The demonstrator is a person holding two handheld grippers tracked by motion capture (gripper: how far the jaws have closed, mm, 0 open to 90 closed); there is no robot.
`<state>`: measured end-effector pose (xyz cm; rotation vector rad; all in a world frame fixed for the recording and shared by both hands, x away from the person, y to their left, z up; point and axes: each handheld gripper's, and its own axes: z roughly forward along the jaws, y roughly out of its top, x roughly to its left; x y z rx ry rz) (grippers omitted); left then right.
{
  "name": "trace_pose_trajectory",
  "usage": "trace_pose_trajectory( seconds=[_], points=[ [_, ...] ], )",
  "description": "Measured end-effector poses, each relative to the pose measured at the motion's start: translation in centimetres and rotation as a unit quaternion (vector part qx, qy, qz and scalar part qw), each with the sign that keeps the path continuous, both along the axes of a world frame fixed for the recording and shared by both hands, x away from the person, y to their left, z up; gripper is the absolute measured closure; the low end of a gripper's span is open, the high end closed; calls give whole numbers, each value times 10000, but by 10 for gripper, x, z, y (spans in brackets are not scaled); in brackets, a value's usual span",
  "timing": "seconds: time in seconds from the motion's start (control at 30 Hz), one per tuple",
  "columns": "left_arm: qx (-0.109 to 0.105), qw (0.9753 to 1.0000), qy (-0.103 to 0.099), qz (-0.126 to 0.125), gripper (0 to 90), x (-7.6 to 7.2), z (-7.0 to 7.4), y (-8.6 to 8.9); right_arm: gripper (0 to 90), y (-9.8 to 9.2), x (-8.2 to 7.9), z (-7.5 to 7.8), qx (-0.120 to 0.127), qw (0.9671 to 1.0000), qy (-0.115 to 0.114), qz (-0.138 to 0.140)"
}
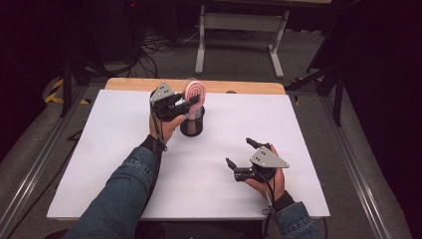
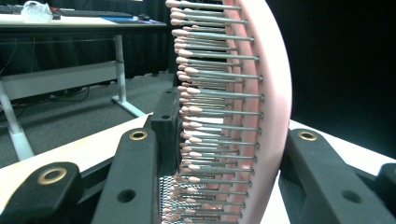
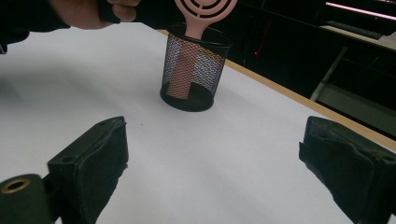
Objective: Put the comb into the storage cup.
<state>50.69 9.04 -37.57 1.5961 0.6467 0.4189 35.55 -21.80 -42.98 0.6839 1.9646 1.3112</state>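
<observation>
at the far middle of the white table (image 1: 124, 169), the left gripper (image 1: 191, 102) held a pink hairbrush (image 1: 194, 92) by its round head, jaws clamped on either side of it, bristles against one jaw and the smooth back against the other. the brush stood upright with its handle inside a black mesh cup (image 1: 192, 124), head above the rim. in the left gripper view, the brush (image 2: 261, 93) sat between the two jaws, and a patch of the cup's mesh (image 2: 163, 196) showed below. the right gripper (image 1: 242, 155) rested near the table's right front, well apart from the cup, jaws spread wide and holding nothing. in the right gripper view, the cup (image 3: 194, 70) stood ahead with the brush handle (image 3: 184, 70) inside.
</observation>
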Motion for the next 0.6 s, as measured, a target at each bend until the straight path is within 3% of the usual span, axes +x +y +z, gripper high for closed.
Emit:
trace_pose_trajectory(
  seconds=[0.17, 0.43, 0.6],
  points=[
    [92, 9999, -41, 89, 610, 0, 2, 1, 85, 0, 0, 0, -5, 10000, 3, 2],
    [296, 9987, -244, 340, 487, -3, 13, 8, 84, 0, 1, -1, -21, 10000, 28, 13],
    [467, 9974, -355, 429, 466, -6, 20, 11, 83, 0, 1, -1, -28, 10000, 29, 11]
  ],
)
